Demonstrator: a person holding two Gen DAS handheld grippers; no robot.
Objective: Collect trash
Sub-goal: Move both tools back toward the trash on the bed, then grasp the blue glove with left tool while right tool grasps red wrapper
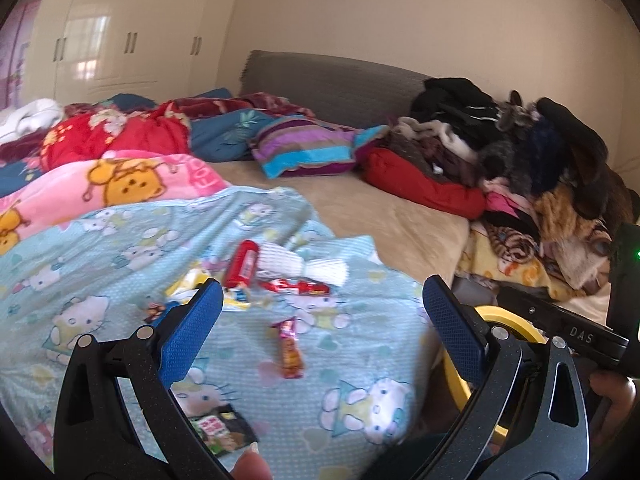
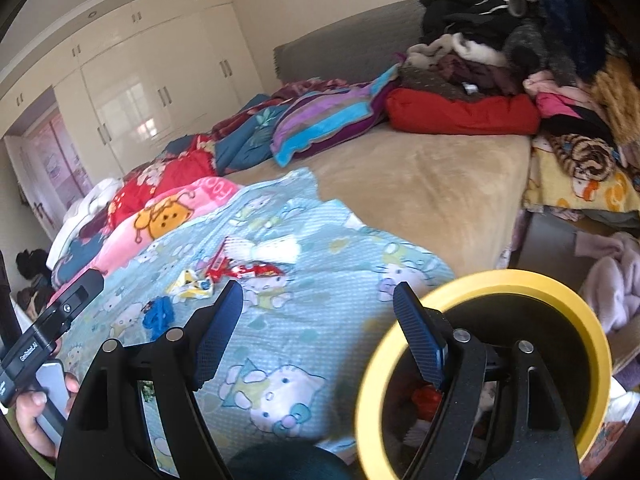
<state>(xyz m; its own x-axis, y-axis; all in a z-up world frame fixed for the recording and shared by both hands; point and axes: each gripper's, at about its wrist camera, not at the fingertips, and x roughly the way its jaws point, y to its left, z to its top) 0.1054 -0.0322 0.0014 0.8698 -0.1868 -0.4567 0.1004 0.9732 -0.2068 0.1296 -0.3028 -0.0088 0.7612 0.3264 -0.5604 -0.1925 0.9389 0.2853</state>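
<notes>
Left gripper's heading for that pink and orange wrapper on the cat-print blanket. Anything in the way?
Nothing visible blocks it. The left gripper is open and empty, and the pink and orange wrapper lies flat on the blanket between the fingers' line of sight, apart from the red wrappers farther back. The yellow-rimmed bin stands clear beside the bed.

A bed (image 1: 400, 216) with a tan sheet is covered in front by a light blue cartoon-cat blanket (image 1: 120, 248), on which snack wrappers (image 1: 288, 348) are scattered. Pillows (image 1: 304, 152), quilts and piled clothes (image 1: 520, 152) are heaped behind.
</notes>
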